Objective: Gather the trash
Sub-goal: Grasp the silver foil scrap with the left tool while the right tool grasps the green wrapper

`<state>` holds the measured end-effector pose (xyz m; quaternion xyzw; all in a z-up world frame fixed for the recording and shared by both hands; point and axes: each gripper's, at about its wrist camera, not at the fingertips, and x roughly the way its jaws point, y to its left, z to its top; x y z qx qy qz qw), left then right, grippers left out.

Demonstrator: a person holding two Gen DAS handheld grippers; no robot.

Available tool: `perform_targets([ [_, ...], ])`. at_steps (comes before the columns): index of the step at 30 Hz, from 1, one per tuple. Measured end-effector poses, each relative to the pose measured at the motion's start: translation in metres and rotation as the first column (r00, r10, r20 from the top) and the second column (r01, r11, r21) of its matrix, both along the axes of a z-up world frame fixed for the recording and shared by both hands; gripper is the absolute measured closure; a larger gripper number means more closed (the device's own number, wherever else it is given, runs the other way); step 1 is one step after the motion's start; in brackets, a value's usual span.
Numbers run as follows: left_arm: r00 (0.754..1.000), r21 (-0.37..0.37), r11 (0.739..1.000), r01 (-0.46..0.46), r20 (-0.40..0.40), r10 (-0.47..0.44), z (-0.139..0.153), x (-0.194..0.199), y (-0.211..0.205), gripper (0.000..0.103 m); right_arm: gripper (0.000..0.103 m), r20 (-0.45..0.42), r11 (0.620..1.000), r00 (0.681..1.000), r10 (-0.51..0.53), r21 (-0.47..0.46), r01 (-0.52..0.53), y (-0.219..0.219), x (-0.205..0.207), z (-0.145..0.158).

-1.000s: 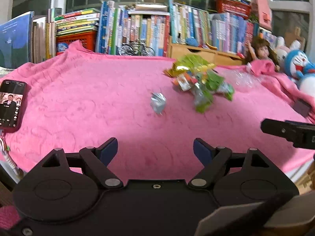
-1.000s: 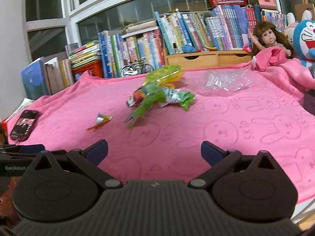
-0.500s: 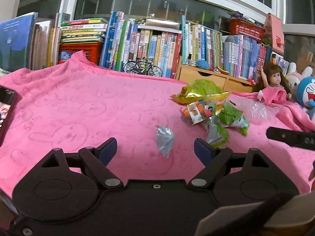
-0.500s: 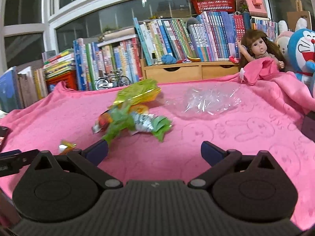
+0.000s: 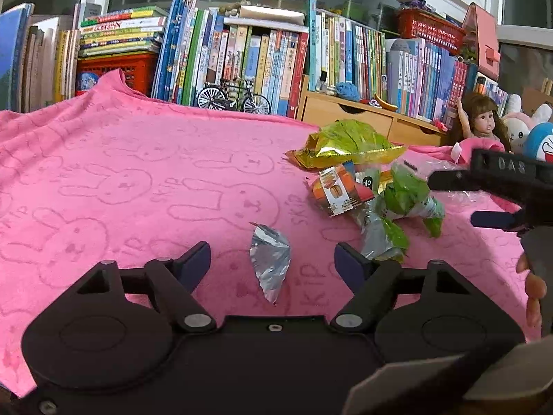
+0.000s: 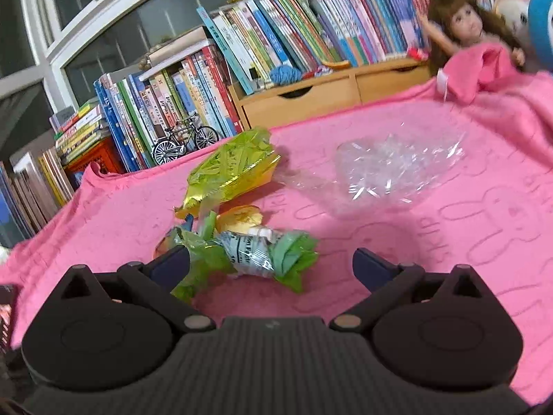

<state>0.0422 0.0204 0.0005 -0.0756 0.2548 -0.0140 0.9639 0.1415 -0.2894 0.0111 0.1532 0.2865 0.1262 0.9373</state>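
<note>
Now the small crumpled silver foil wrapper (image 5: 270,263) lies on the pink towel with embossed rabbit figures (image 5: 138,186), directly between the two dark blue pads of the left gripper (image 5: 272,261). Its jaws are closing, but the pads do not touch the foil; there is a gap on each side.

A little further on the towel lies a heap of other trash: a crinkled green and gold foil bag (image 5: 345,145), an orange snack packet with a picture of biscuits (image 5: 337,190) and twisted green plastic wrappers (image 5: 404,204). In the right wrist view the right gripper (image 6: 271,266) stands wide apart and holds nothing. One green wrapper with a printed white middle part (image 6: 255,249) lies between its pads, and the left pad is just beside the green plastic; whether it touches, one cannot tell. Behind this heap a flat piece of clear crumpled plastic film (image 6: 387,169) rests on the towel, apart from the rest.

At the right edge of the left wrist view the black fingers of the right gripper (image 5: 497,186) reach over the heap, and below them some fingers of a person (image 5: 534,290) are visible.

Behind the towel stand rows of colourful books (image 5: 262,55), a small black model bicycle (image 5: 233,97), a wooden drawer box (image 5: 363,117) and a doll with brown hair (image 5: 482,121).
</note>
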Motion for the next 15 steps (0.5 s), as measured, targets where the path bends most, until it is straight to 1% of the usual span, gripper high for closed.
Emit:
perform_targets([
  [4, 1.000, -0.022, 1.000, 0.000, -0.015, 0.000, -0.003, 0.007, 0.002, 0.042, 0.000, -0.052, 0.993, 0.998, -0.021, 0.112, 0.027, -0.001, 0.014, 0.001],
  [7, 1.000, -0.029, 1.000, 0.005, -0.015, -0.006, -0.004, 0.009, 0.002, 0.044, 0.000, -0.077, 0.988, 0.997, -0.024, 0.152, 0.036, 0.001, 0.022, 0.001],
  [10, 1.000, -0.027, 1.000, 0.013, -0.020, -0.014, -0.006, 0.012, 0.002, 0.044, 0.000, -0.075, 0.993, 0.997, -0.015, 0.113, 0.023, 0.008, 0.027, 0.002],
  [15, 1.000, -0.027, 1.000, -0.003, -0.024, 0.002, -0.010, 0.017, 0.002, 0.044, 0.000, -0.066, 0.999, 0.997, 0.033, 0.023, -0.032, 0.022, 0.031, -0.001],
])
